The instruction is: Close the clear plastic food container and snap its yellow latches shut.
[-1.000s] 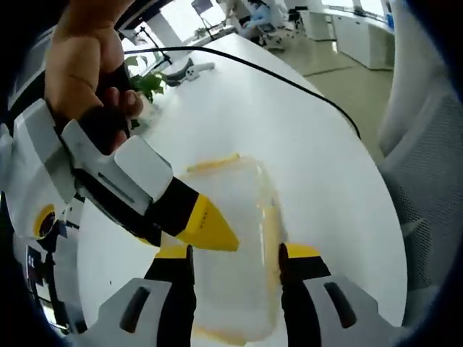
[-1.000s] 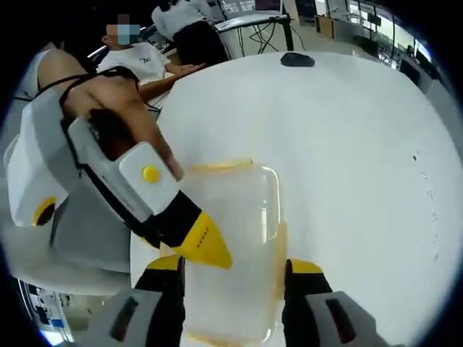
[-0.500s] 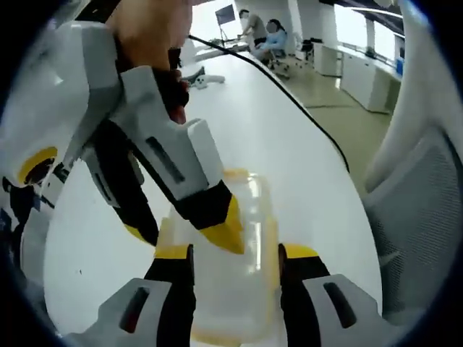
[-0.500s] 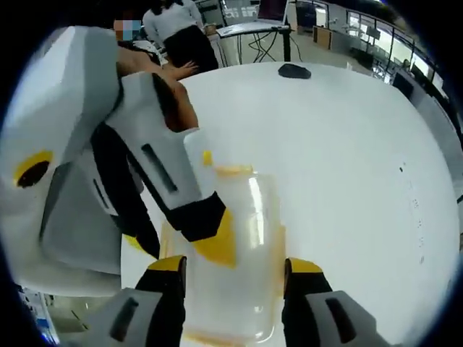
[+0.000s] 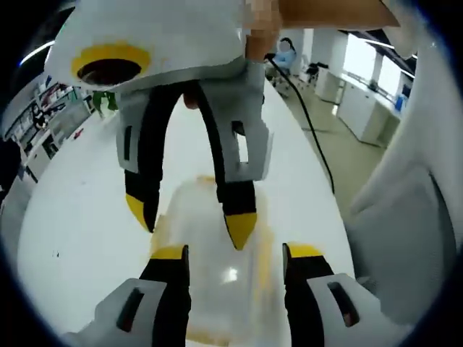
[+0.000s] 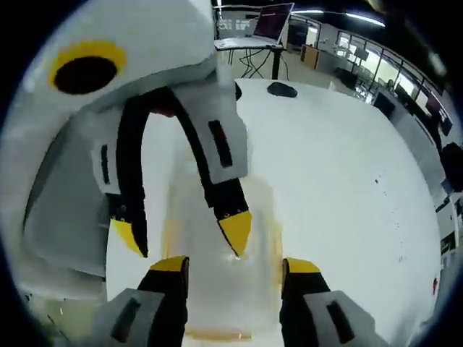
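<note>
1. Along the bottom of the left gripper view, my left gripper [image 5: 233,254] holds its fingers [image 5: 171,262] apart over the clear container [image 5: 210,267], which lies on the white surface [image 5: 79,217] near the edge where a pale chair [image 5: 405,238] stands. A yellow latch [image 5: 265,254] runs down the container's side by my right-hand finger. The right gripper [image 5: 192,224] comes in from above, its yellow-tipped fingers spread; one tip sits over the container's lid and the other at its far side, though I cannot tell whether either touches. A black cable [image 5: 307,119] trails along the surface beyond.

2. From the right gripper view, my right gripper [image 6: 233,262] has its fingers [image 6: 169,269] apart above the same container [image 6: 217,289], blurred here, with yellow trim along its near end. The left gripper [image 6: 184,231] crosses from the upper left, fingers open, one yellow tip over the lid. A dark object [image 6: 281,89] lies toward the far edge of the surface [image 6: 333,188].
</note>
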Demonstrator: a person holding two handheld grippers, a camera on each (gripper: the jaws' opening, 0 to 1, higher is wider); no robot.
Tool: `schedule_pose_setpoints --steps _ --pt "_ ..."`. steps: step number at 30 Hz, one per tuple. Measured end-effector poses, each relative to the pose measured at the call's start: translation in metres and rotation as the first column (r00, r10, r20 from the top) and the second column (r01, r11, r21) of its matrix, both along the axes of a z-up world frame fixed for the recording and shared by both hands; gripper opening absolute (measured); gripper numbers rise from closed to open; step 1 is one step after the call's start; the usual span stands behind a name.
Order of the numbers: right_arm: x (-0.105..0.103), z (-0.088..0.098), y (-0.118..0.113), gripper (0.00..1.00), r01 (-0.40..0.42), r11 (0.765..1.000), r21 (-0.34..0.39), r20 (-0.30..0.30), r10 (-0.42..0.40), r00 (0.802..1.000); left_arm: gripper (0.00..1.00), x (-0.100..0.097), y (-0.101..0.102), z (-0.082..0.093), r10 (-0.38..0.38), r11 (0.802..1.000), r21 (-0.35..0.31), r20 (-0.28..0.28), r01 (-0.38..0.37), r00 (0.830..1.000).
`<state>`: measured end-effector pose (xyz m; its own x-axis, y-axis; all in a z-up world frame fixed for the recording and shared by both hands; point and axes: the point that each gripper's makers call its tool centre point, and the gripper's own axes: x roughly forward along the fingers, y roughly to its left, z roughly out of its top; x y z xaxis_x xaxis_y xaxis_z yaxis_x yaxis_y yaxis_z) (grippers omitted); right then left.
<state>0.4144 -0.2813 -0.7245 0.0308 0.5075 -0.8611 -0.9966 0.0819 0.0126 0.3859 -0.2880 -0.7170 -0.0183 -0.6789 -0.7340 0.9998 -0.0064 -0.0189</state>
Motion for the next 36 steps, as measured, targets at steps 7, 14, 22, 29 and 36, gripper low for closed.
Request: schedule_pose_setpoints --steps 7,14,22,29,36 --pt "-0.009 0.011 -0.006 0.58 0.055 0.995 0.089 -0.017 -0.053 0.998 0.62 0.013 0.014 0.011 0.028 1.000 -0.011 0.001 -0.028 1.000" --pt "-0.018 0.005 -0.017 0.73 0.061 0.994 0.086 -0.003 -0.061 0.998 0.78 0.019 0.035 0.007 0.010 0.999 0.047 0.010 -0.011 1.000" --pt "-0.019 -0.021 -0.034 0.88 0.062 0.998 -0.013 -0.010 -0.062 0.998 0.89 0.028 0.053 -0.019 -0.022 0.988 0.153 0.076 0.010 0.997" --pt "-0.013 -0.028 -0.029 0.83 0.044 0.999 -0.030 0.020 -0.044 0.999 0.83 0.033 0.044 -0.033 -0.025 0.986 0.169 0.091 0.009 0.996" --pt "-0.012 -0.030 -0.028 0.76 0.031 0.999 -0.035 0.032 -0.030 0.999 0.78 0.031 0.046 -0.037 -0.042 0.981 0.193 0.101 0.022 0.994"
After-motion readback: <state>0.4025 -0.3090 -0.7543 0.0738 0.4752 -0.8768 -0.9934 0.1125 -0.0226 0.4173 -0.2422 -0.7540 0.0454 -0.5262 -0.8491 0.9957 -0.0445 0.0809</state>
